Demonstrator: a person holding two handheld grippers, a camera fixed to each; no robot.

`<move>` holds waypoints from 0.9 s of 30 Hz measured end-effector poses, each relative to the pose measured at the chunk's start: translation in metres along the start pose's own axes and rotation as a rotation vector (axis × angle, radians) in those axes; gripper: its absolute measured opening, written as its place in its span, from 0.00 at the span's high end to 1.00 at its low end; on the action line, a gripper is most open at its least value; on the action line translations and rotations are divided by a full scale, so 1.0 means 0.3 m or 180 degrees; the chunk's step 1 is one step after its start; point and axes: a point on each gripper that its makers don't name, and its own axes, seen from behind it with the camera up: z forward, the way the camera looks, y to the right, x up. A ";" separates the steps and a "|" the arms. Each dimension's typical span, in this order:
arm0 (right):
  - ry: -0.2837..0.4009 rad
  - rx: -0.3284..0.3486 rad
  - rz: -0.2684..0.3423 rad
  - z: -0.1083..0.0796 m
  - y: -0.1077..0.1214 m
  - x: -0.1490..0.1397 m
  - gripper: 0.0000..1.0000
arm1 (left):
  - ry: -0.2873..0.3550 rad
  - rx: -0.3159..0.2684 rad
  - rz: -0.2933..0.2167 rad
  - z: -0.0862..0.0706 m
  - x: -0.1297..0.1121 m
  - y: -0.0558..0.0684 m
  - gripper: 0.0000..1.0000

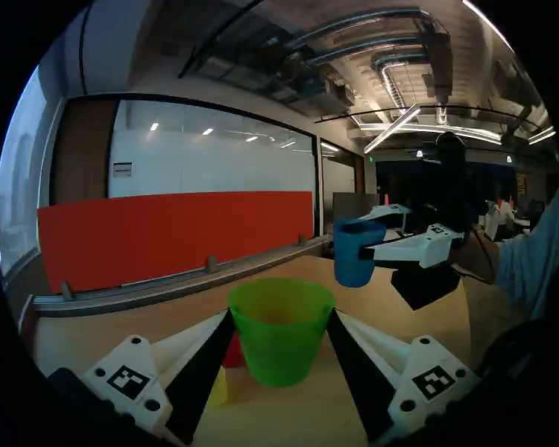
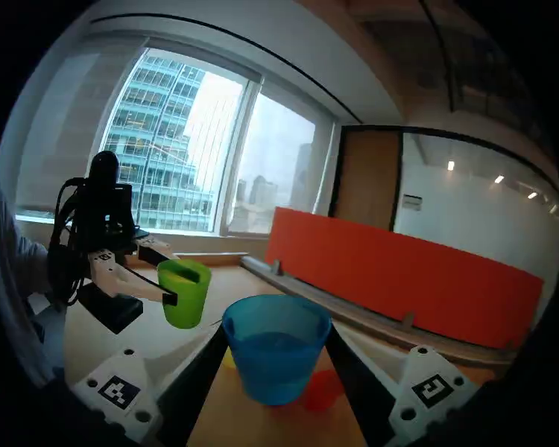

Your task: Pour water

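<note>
Two cups are in play, each clamped between the fingers of its own gripper. In the left gripper view, the left gripper [image 1: 281,320] presses both fingers on the sides of a green cup [image 1: 281,346], which stands upright at 6 o'clock. I cannot see down to the cup's bottom.

Behind it, a red thing [image 1: 233,352] and a yellow thing [image 1: 218,387] peek out at 7 o'clock. They are mostly hidden, and I cannot tell what they are.

In the right gripper view, the right gripper [image 2: 277,335] is closed the same way on a blue cup [image 2: 276,369], upright at 6 o'clock. A flat level seems to show partway down inside. Clear water against blue is hard to make out.

Seen from the left gripper view, the blue cup hangs in the air at 2 o'clock, beyond the green cup and apart from it. A pale sleeve [image 1: 533,253] is cut off at 3 o'clock.

A wooden table [image 1: 428,320] lies bare between and beyond the cups. Its far edge meets a grey rail [image 1: 168,283] under an orange panel [image 1: 175,231], which runs from 9 o'clock to the centre. In the right gripper view, a large window [image 2: 175,164] fills 10 to 12 o'clock.
</note>
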 end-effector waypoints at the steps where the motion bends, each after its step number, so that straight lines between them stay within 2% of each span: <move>1: 0.0003 0.0006 -0.0023 0.002 0.001 0.006 0.09 | 0.0004 -0.0001 0.0010 0.000 0.000 0.001 0.14; 12: 0.0027 0.0084 -0.0335 0.037 -0.001 0.071 0.09 | 0.0060 -0.0042 0.0033 0.007 0.016 0.016 0.14; 27: 0.0010 0.0132 -0.0880 0.107 -0.007 0.141 0.09 | 0.0065 -0.0094 0.0030 0.025 0.009 0.022 0.14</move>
